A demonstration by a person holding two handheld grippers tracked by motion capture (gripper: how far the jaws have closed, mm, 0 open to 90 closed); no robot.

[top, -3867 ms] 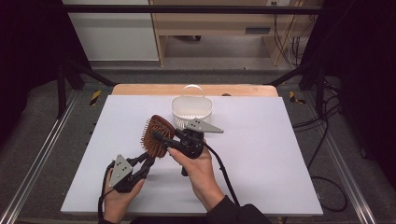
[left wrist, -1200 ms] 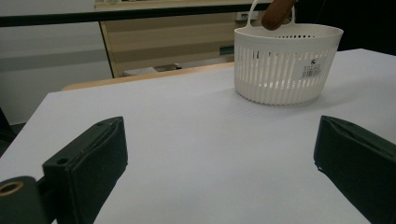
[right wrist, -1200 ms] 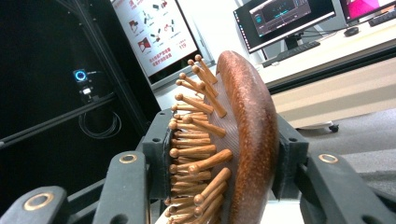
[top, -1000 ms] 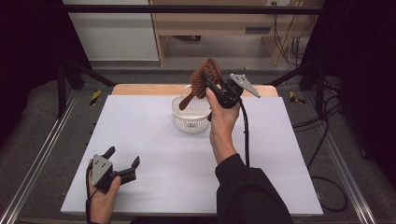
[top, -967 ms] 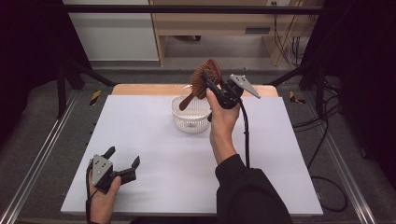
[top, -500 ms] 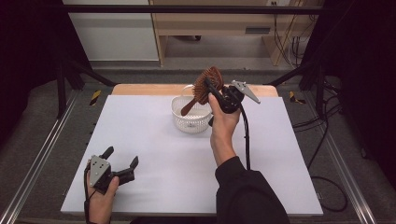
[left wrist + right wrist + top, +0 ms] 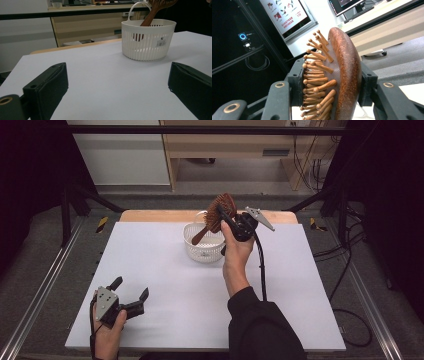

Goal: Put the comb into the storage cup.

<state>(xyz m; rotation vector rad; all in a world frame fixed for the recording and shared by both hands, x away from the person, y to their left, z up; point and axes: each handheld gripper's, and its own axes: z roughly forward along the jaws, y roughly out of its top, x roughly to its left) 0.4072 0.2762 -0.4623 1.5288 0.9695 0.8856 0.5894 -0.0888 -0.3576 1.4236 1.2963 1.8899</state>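
A brown wooden hairbrush point(image 7: 220, 213) hangs tilted over a white slatted basket point(image 7: 202, 248), its handle end dipping inside the rim. My right gripper point(image 7: 223, 218) is shut on the brush head. In the right gripper view its pads clamp the bristle face and the rounded back of the hairbrush point(image 7: 337, 77). Far down at the table's near left corner, my left gripper point(image 7: 131, 289) rests open with nothing between its fingers. The left gripper view looks across the table at the basket point(image 7: 147, 41) with the brush handle point(image 7: 150, 17) poking into it.
The white table top point(image 7: 165, 285) stretches between both hands. A wooden strip point(image 7: 150, 215) edges its far side. Metal rails point(image 7: 45, 285) run along the left and right. A black cable point(image 7: 260, 265) trails from the right gripper down past the forearm.
The right gripper has sunk a little with the hairbrush, whose handle now dips lower into the basket. Several seconds back both grippers held the brush near the table's middle. The left hand stays put.
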